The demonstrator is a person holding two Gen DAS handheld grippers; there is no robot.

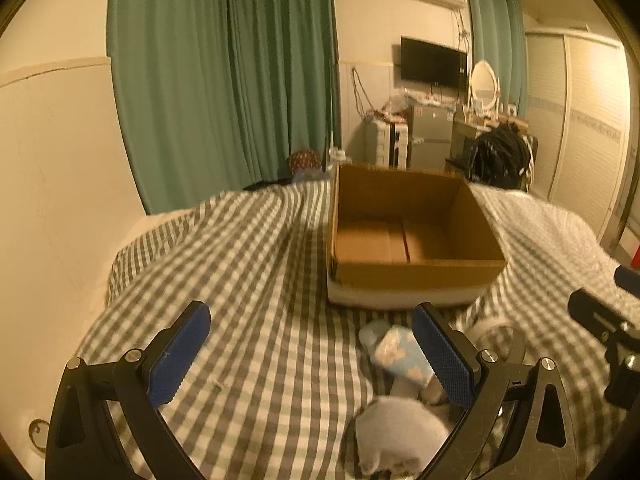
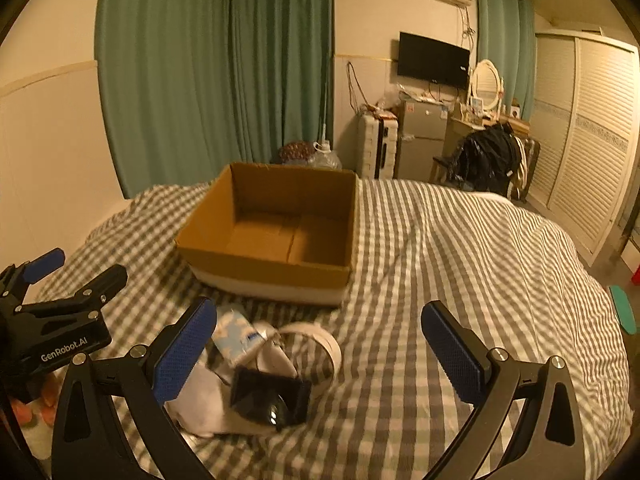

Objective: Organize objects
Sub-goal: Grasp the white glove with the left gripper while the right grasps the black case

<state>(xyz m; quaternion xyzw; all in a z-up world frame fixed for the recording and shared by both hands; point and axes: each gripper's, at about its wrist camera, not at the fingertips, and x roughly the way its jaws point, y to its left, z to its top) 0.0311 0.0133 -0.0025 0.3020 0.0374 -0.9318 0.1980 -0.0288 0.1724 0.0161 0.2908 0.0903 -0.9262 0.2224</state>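
Grey-white checked bedspread (image 2: 440, 240), brown box (image 2: 276, 264)

We see a bed (image 2: 460, 240) covered with a grey-and-white checked cover, rumpled into soft folds. On it sits an open cardboard box (image 2: 276, 232) with a white lower band, its inside bare. Just in front of the box lies a small cluster of things: a light blue packet with white cloud shapes (image 2: 236, 336), a white ring-shaped band (image 2: 320, 340), a black case-like object (image 2: 272, 396), and a pale grey cloth bundle (image 1: 400, 432). The packet, band and black object touch or overlap one another; the box stands slightly apart from them.
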